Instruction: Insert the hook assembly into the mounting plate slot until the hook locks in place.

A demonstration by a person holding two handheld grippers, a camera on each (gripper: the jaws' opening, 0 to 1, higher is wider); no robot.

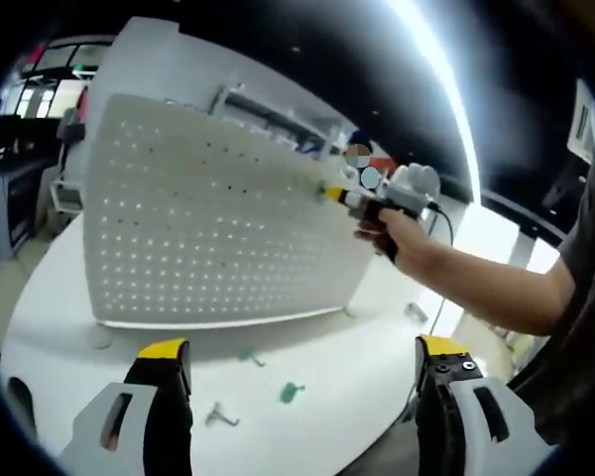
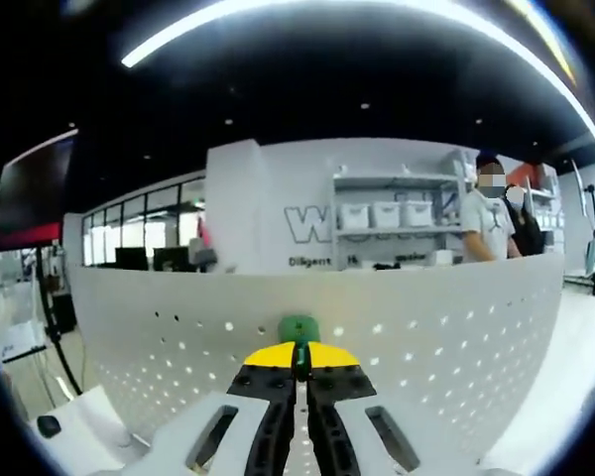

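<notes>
Green plastic, the hook assembly (image 2: 298, 328), sits pinched between the yellow-tipped jaws of my right gripper (image 2: 299, 359) in the right gripper view. The jaws stand closed on it, nearly meeting, with the green part projecting just past their tips. The hook's far end is up against the face of the white perforated mounting plate (image 2: 456, 337), near the plate's top edge; I cannot tell whether it sits in a hole or only touches the surface.

From the left gripper view I see the same right gripper (image 1: 339, 195) held in a person's hand (image 1: 397, 230), its yellow tip touching the mounting plate (image 1: 198, 218) at the plate's upper right area. The hook itself is too small to make out there. The plate stands upright on a white table (image 1: 317, 347), leaning slightly back.

My left gripper (image 1: 302, 359) stands with jaws wide apart and nothing between them, low over the table and well apart from the plate. On the table between its jaws lie a small green piece (image 1: 292, 393) and a small grey hook-like part (image 1: 218, 416); another small grey part (image 1: 415, 312) lies near the plate's right foot.

Beyond the plate, in the right gripper view, shelving with white bins (image 2: 387, 214) stands against a wall, with a person (image 2: 488, 223) beside it.
</notes>
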